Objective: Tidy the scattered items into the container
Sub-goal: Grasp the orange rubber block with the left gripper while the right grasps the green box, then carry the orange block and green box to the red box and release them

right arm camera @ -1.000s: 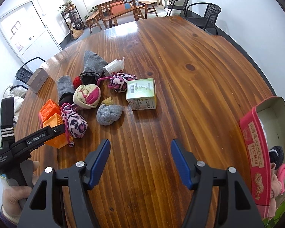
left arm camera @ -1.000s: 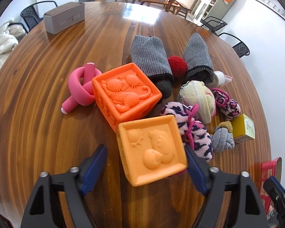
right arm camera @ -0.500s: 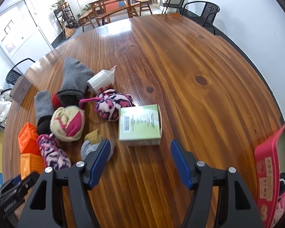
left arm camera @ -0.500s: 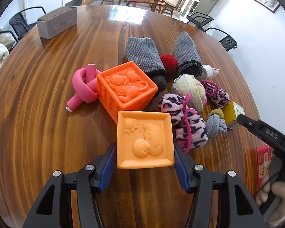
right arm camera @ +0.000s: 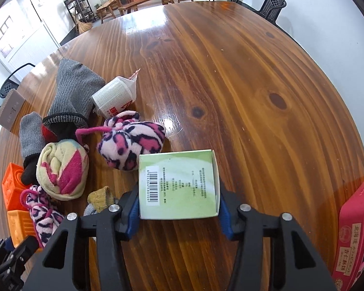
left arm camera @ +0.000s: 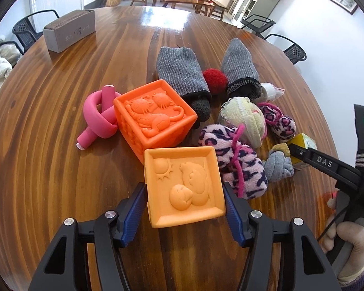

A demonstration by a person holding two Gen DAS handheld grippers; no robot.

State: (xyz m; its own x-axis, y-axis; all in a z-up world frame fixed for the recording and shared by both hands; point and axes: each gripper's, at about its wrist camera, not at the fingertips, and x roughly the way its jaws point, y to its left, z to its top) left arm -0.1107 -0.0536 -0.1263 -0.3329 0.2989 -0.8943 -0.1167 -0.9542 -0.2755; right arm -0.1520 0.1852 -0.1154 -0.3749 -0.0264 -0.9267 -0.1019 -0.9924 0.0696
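Gripping both at once: our left gripper (left arm camera: 184, 206) pinches the cube (left arm camera: 184, 184), jaws easing open; right gripper (right arm camera: 178, 208) closing on the box (right arm camera: 178, 184); bin (right arm camera: 354, 230) at 4 o'clock.

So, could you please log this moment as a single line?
left tool: gripping orange block | right tool: closing around green box | red container: at table edge | socks: still scattered

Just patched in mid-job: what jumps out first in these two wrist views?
The left claw has a light orange block between its blue pads, jaws opening slightly, and a darker orange cat block sits just beyond it. The right claw is closing on a green carton. Rolled socks, one a pink leopard bundle, crowd the wooden table, and the red container waits at the right edge.
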